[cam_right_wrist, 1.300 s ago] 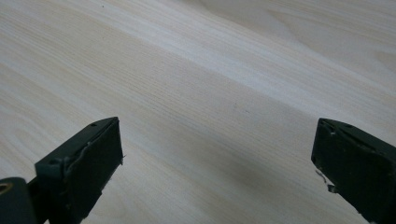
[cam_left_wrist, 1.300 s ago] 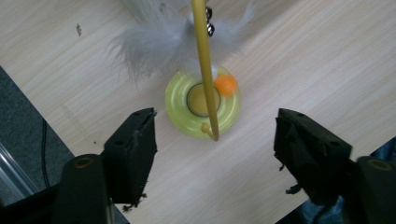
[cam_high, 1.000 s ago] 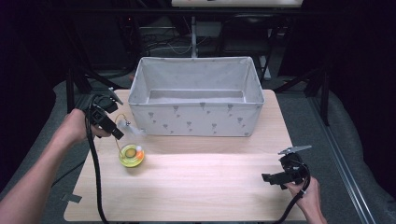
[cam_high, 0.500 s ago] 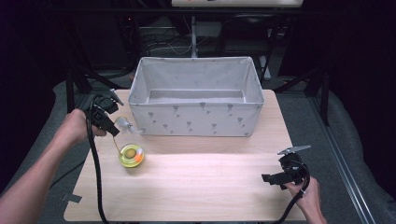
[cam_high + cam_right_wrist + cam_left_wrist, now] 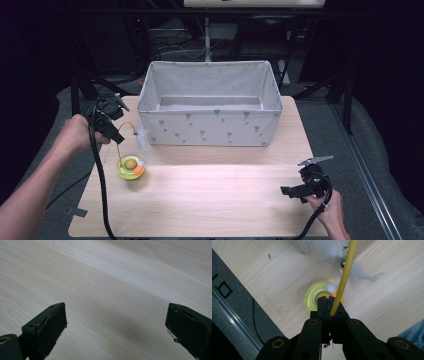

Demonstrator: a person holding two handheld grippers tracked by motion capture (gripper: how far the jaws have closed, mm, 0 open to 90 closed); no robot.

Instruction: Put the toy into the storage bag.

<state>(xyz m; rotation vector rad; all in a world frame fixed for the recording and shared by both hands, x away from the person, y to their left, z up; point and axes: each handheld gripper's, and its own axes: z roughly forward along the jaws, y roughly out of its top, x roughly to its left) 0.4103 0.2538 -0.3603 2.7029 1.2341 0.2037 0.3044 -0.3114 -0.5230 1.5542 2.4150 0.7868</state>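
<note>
The right gripper [image 5: 289,190] is held with jaws wide apart over bare table [image 5: 210,200] at five o'clock. At nine o'clock, the left gripper [image 5: 119,139], just closed, pinches a yellow wand [image 5: 342,280] rising from the yellow toy base [image 5: 131,167]. The fabric bin [image 5: 210,125] stands at twelve o'clock.

High view sits above the person's side, looks forward and down over the whole wooden table [image 5: 210,200] to the fabric bin [image 5: 207,107] at the far edge. Left gripper view rides the left gripper [image 5: 329,300], faces almost straight down, near the tabletop, over a yellow toy [image 5: 312,298] by the table's left edge; the high view shares that spot [image 5: 131,167]. Right gripper view rides the right gripper [image 5: 116,327], very near, low over bare wood.
</note>
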